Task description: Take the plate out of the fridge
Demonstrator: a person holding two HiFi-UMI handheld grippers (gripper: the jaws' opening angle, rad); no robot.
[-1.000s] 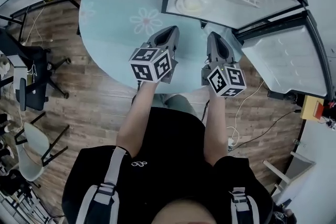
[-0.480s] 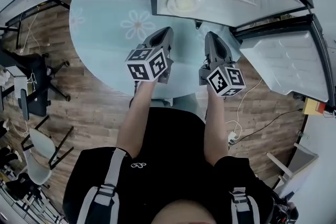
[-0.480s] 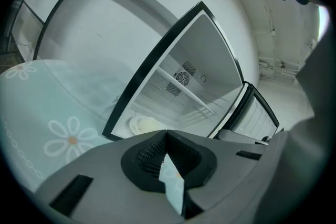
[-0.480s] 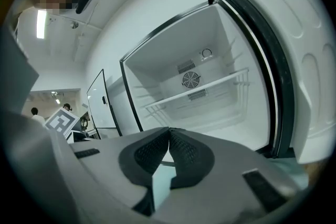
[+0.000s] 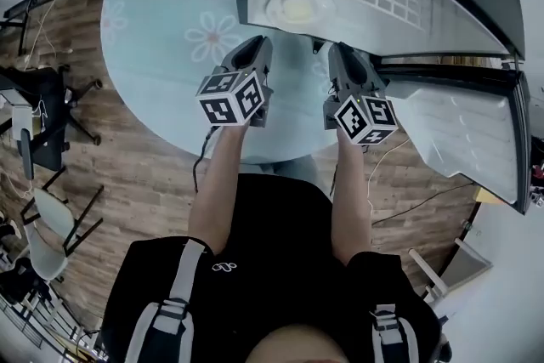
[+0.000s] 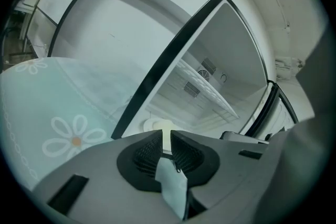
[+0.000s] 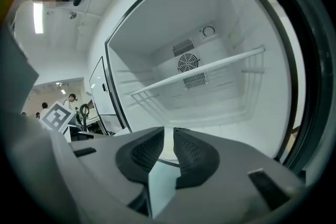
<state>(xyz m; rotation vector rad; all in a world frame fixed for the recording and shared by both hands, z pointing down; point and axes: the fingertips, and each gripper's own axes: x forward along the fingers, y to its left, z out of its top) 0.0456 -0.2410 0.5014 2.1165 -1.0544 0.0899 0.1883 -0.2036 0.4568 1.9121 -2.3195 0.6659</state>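
Plate (image 5: 297,6) sits inside the open fridge (image 7: 157,23) (under the wire shelf (image 7: 199,73)); your left tongs (image 5: 257,42) and right tongs (image 5: 338,51) are both opening, empty, just short of it.

A round counter (image 5: 161,38) has a pale blue-green top. White daisy flowers are printed on it. One flower (image 5: 212,36) is near the middle and another flower (image 5: 113,11) is near the left edge. The left gripper view shows one big daisy (image 6: 73,136) with an orange middle.

The counter stands on a brown wooden floor (image 5: 144,174). A black chair (image 5: 47,110) is on the left, well apart from the counter. Near it is a pale chair (image 5: 51,238) with thin black legs. A thin black cord (image 5: 416,201) lies on the floor on the right.

Far off, the right gripper view shows a person (image 7: 71,98) standing and a long bright light (image 7: 38,17).
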